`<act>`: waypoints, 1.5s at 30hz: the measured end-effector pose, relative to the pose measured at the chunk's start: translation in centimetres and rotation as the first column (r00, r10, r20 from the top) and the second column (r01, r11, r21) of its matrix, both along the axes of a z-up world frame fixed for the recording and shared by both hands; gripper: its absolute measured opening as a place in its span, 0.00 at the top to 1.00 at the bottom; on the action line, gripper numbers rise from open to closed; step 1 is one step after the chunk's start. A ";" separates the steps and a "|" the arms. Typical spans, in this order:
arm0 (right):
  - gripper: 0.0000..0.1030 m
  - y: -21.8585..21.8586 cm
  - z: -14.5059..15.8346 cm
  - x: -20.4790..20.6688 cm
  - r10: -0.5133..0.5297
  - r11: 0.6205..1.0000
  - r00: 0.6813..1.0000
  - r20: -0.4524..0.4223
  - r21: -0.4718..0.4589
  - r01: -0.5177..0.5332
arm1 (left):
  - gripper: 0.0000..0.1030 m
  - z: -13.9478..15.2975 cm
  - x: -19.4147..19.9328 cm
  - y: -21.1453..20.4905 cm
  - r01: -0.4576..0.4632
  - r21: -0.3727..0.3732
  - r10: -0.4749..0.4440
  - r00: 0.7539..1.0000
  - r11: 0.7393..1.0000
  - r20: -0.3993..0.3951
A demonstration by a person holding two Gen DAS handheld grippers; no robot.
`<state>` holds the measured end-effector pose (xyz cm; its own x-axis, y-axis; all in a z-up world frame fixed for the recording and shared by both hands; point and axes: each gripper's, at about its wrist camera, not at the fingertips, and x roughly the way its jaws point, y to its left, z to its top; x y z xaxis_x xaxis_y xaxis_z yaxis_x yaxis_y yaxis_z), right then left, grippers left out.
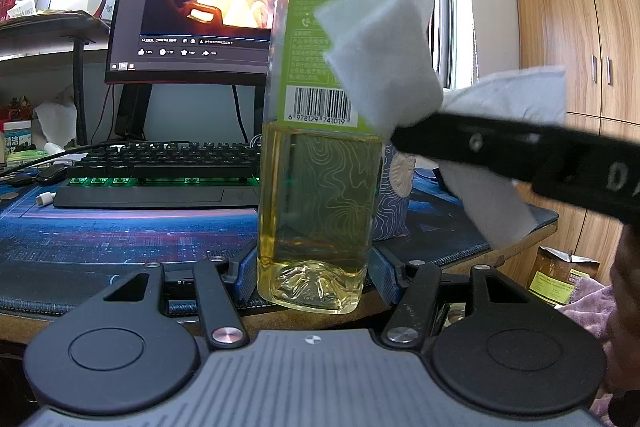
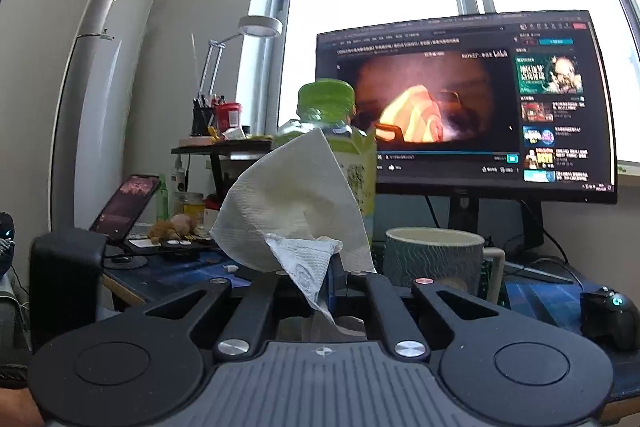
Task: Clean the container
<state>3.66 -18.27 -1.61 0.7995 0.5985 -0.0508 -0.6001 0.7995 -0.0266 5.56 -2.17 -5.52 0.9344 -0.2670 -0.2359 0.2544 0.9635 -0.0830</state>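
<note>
The left gripper [image 1: 316, 267] clamps the half-full, smooth plastic bottle [image 1: 320, 187] low at its stiff base, while the right gripper [image 2: 332, 279] pinches a limp tissue [image 2: 296, 203] against its label.

bottle [image 1: 316, 131] cap cropped, label text blurred

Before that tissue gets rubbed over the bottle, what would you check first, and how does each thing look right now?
1. Bottle gripped by the left gripper: ok, blue pads hug its base.
2. Green cap on: ok.
3. Tissue clamped in the right gripper: ok.
4. Tissue touching the bottle: ok, it lies against the label near the barcode.
5. Bottle lifted off the desk: cannot tell.
6. Mug out of the way: cannot tell, it stands close behind.
</note>
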 end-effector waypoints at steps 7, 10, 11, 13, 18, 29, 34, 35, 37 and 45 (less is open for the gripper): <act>0.94 -0.3 -0.8 0.8 -0.017 1.000 0.999 -0.033 0.000 0.017 | 0.41 0.0 0.0 0.0 0.000 0.001 0.000 1.000 1.000 0.000; 0.94 -0.2 -0.6 0.5 -0.014 1.000 1.000 -0.024 -0.002 0.014 | 0.41 0.0 0.0 0.0 0.000 0.001 0.000 1.000 1.000 0.000; 0.94 -0.2 -0.5 0.5 -0.014 1.000 1.000 -0.021 -0.003 0.013 | 0.41 0.0 0.0 0.0 0.000 0.001 0.000 1.000 1.000 0.000; 0.94 -0.1 -0.4 0.2 -0.011 1.000 1.000 -0.014 -0.004 0.011 | 0.41 0.0 0.0 0.1 0.001 0.002 -0.001 1.000 1.000 -0.001; 0.94 0.1 0.1 -0.4 0.013 1.000 1.000 0.012 0.005 -0.013 | 0.41 0.0 -0.1 0.1 0.001 0.002 -0.001 1.000 1.000 -0.002; 0.94 -0.4 -0.8 0.9 -0.016 1.000 0.999 -0.037 -0.002 0.015 | 0.41 0.0 0.1 0.0 0.001 0.004 -0.001 1.000 1.000 -0.003; 0.94 -0.1 -0.2 0.1 -0.002 1.000 1.000 -0.007 -0.004 0.002 | 0.41 0.1 0.1 0.1 0.001 0.005 -0.001 1.000 1.000 -0.003; 0.94 0.0 -0.1 -0.1 0.004 1.000 1.000 0.000 -0.001 -0.004 | 0.41 0.1 0.1 0.1 0.001 0.006 -0.001 1.000 1.000 -0.003; 0.94 0.0 0.2 -0.4 0.012 1.000 1.000 0.012 0.001 -0.012 | 0.41 0.1 0.1 0.1 0.002 0.006 -0.002 1.000 1.000 -0.004; 0.94 -0.2 -0.4 0.6 0.003 1.000 1.000 -0.019 0.004 -0.003 | 0.41 0.1 0.2 0.1 0.001 0.006 -0.001 1.000 1.000 -0.004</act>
<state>4.22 -18.50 -2.02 0.7964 0.6014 -0.0632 -0.6032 0.7975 -0.0116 5.71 -2.05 -5.40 0.9332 -0.2667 -0.2408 0.2552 0.9637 -0.0783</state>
